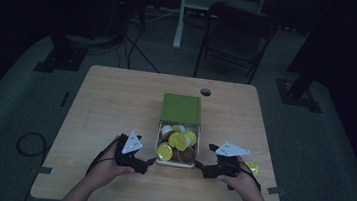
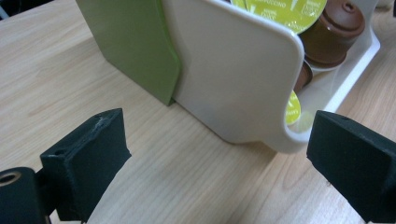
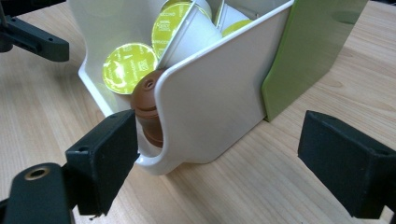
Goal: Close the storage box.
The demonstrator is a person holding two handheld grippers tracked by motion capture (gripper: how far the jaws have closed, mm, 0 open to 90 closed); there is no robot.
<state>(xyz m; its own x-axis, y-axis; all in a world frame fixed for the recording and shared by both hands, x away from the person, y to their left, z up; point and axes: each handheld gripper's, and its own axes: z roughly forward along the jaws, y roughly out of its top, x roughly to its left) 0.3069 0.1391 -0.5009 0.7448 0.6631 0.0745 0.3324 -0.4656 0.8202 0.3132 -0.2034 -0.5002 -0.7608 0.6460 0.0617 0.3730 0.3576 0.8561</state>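
Capsule box (image 1: 179, 130) mid-table, both grippers flanking its near end: left gripper (image 1: 148, 163) and right gripper (image 1: 198, 166), jaws apart, empty. Looks like pre-grasp; next, pick a capsule (image 1: 164, 152).

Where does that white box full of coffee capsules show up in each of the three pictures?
High view: white box at table centre, between the grippers.
Left gripper view: its side wall, upper middle.
Right gripper view: its wall, centre.
Shared landmark: green lid.
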